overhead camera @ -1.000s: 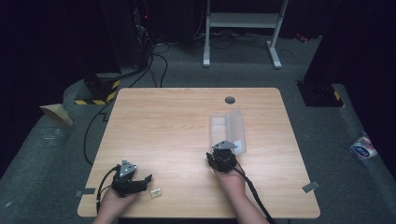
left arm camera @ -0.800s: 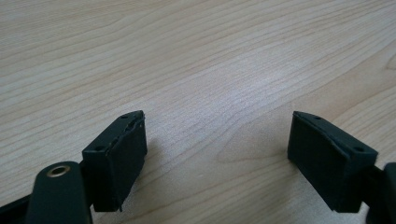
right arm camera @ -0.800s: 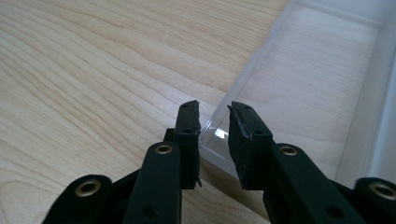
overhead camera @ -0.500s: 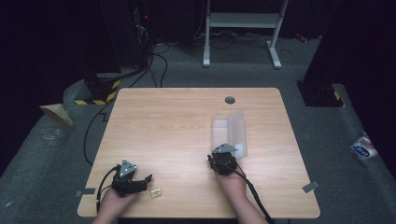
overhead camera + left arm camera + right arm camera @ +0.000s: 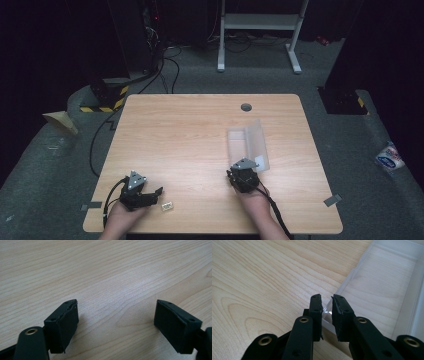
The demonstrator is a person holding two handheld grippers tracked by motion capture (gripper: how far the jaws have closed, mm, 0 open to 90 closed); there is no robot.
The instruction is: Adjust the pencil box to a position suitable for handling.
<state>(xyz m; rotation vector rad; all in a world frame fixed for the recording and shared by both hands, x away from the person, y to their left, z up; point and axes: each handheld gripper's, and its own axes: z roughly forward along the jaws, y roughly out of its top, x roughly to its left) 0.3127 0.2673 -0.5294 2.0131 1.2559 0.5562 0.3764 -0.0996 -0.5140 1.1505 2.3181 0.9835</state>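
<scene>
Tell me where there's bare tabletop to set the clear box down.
The left half of the table, between the left edge and the clear box, lies bare, as does the far strip by the round hole. The near edge is crowded: both hands, plus a small pale piece.

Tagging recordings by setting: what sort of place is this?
Probably a lab or test room, not a home: a bare wooden table on grey carpet, loose cables on the floor, hazard-striped tape and a metal stand behind, with dark surroundings.
</scene>
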